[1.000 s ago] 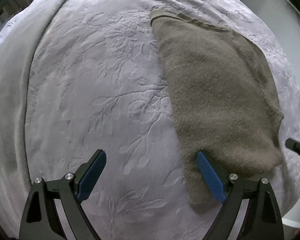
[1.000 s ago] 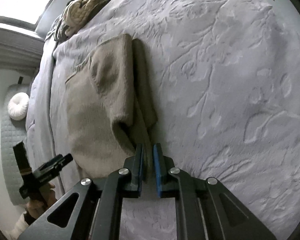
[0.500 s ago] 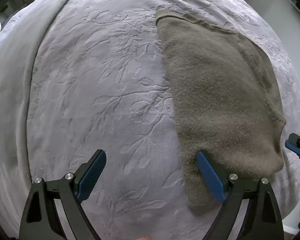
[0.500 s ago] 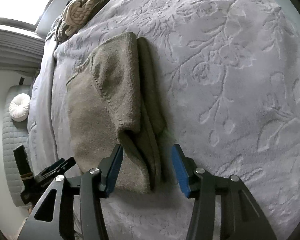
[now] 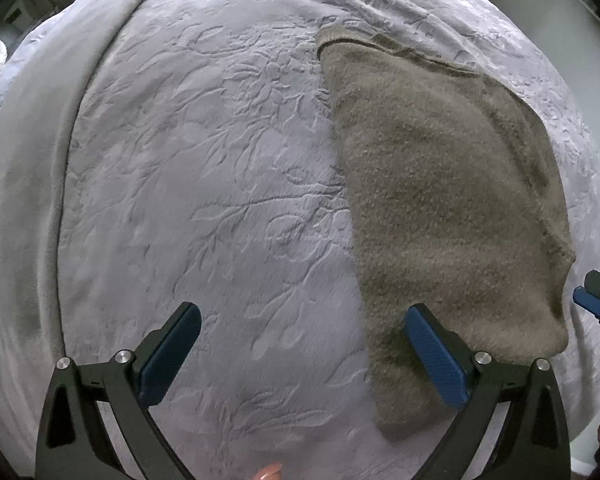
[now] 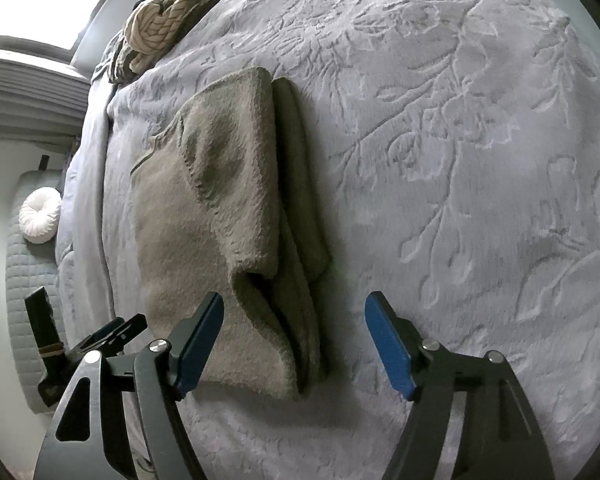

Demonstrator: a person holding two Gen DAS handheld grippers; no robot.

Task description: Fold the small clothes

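Right wrist view: the right tongs [image 6: 294, 340] pointed steeply down at the bed, their blue pads apart and widening, with the near end of the olive-brown knitted garment [image 6: 220, 216] lying between them but pressed by neither pad. The inner pad stood over the garment's top layer; the outer pad stood over the bare lilac embossed bedspread [image 6: 480, 160]. From these tongs the garment ran straight away toward the far edge of the bed, its long axis in line with their pointing direction, and its folded layers stacked along the right-hand edge. In the left wrist view the left tongs [image 5: 300, 340] also stood wide and widening, empty, with one pad over the garment's [image 5: 440, 208] near left margin and the other well out over bedspread [image 5: 180, 160]. The garment thus lay ahead and to the right of the left tongs. Both tongs flanked the near short end, the right the more centred, which probably favoured lifting that end toward the far one. A cream cable-knit garment [image 6: 168, 24] lay at the far bed edge.
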